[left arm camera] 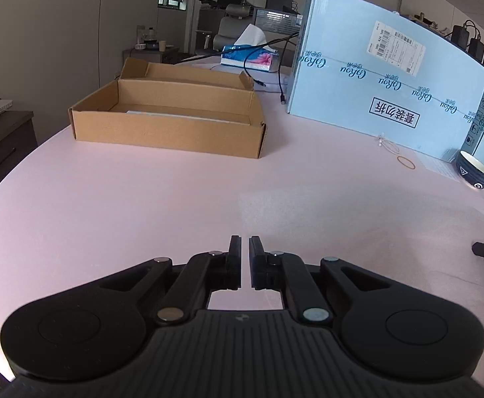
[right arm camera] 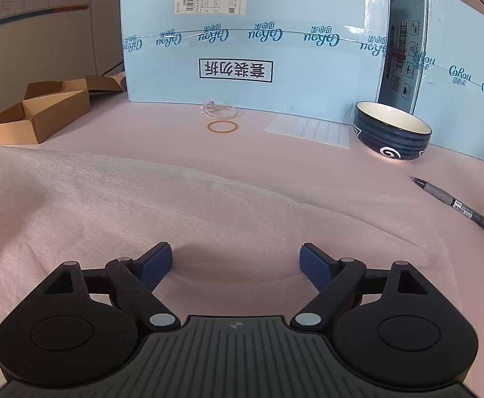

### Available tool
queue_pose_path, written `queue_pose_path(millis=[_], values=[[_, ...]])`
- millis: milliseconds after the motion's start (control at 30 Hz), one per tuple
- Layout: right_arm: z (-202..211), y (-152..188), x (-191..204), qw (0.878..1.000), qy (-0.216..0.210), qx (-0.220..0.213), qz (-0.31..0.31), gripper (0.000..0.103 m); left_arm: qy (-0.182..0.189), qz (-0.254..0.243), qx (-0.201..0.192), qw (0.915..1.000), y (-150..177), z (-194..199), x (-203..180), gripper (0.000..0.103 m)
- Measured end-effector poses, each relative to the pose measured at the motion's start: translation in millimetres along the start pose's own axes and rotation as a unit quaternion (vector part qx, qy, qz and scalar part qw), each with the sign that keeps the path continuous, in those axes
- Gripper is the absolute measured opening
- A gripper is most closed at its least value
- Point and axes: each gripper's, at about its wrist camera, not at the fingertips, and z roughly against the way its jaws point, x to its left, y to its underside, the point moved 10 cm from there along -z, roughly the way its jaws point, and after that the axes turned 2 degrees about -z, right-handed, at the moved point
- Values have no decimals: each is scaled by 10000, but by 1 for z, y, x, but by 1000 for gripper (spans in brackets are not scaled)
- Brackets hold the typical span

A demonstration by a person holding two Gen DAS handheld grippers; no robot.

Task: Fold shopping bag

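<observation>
Shopping bag (right arm camera: 115, 205) — a pale, whitish sheet of soft, faintly textured material — lies spread flat on the pink table (right arm camera: 308, 162), filling the near and left part of the right wrist view. Its far edge runs in a low ridge from the left side toward the lower right. In the left wrist view it is hard to make out against the pink surface; only a faint lighter patch ahead of the fingers may be part of it.

Right gripper (right arm camera: 236, 260) sits low over the bag with its 2 blue-padded fingers (right arm camera: 157, 260) spread wide apart, nothing between them. Left gripper (left arm camera: 245, 248) is over the table with its black fingers drawn almost together, only a thin slit between them, and nothing visibly caught there.

Behind the bag stands a large light-blue carton (right arm camera: 251, 43), a second one beside it on the right. Just in front of the carton lie a rubber band (right arm camera: 222, 127), a small white cord and a sheet of labels (right arm camera: 308, 131). A dark blue bowl (right arm camera: 392, 134) stands upright near the right carton, and a pen (right arm camera: 457, 204) lies well to the bag's right. An open brown cardboard box (left arm camera: 169, 122) rests at the far left.
</observation>
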Motion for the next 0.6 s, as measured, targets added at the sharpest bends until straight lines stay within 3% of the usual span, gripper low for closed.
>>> queue_pose_path(millis=[100, 167, 233, 267, 433, 600], values=[[0, 0, 0, 10000, 14, 1, 6, 84, -101, 103, -29, 9999, -1, -5, 8, 22], [-1, 0, 0, 10000, 17, 5, 3, 85, -127, 123, -191, 9997, -16, -4, 13, 34], [-1, 0, 0, 10000, 16, 7, 0, 85, -77, 98, -387, 9992, -36, -5, 17, 61], [-1, 0, 0, 10000, 16, 6, -2, 85, -52, 86, -485, 9988, -47, -6, 18, 63], [-1, 0, -1, 10000, 21, -4, -16, 86, 759, 745, -16, 9943, -47, -31, 10, 58], [-3, 0, -1, 10000, 12, 18, -27, 89, 1567, 1400, 462, 9766, -50, -54, 2, 59]])
